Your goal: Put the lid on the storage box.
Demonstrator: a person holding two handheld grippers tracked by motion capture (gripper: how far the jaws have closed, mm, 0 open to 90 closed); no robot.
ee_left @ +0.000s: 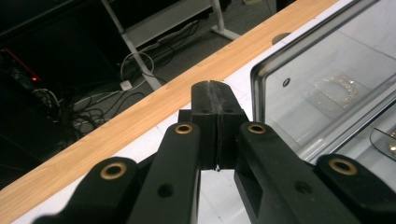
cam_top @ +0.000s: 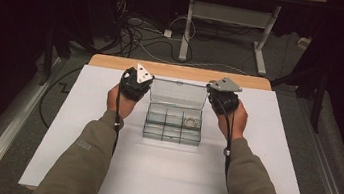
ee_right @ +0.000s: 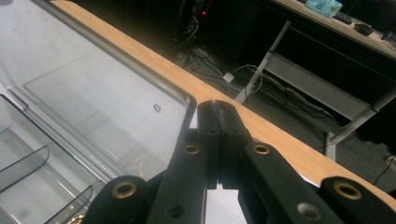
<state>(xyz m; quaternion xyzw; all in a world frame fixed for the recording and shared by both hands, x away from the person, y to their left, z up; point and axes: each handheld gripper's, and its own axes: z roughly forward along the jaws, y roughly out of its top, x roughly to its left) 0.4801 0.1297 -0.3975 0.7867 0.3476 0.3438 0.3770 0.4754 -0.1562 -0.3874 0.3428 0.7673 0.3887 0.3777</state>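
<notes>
A clear plastic compartment box (cam_top: 172,126) stands at the middle of the white mat, its lid (cam_top: 179,94) raised upright at the back. A small gold ring-like piece (cam_top: 190,123) lies in a right-hand compartment. My left gripper (cam_top: 137,83) is at the lid's left top corner and my right gripper (cam_top: 221,97) at its right top corner. In the left gripper view the jaws (ee_left: 215,86) are shut with nothing between them, just left of the lid's edge (ee_left: 261,79). In the right gripper view the jaws (ee_right: 217,105) are shut and empty beside the lid's corner (ee_right: 189,105).
A white mat (cam_top: 165,172) covers the wooden table, whose far edge (cam_top: 178,71) shows just behind the lid. Beyond it on the floor are cables (cam_top: 133,34) and a desk's white legs (cam_top: 186,33). Metal rails (cam_top: 9,131) run along both sides.
</notes>
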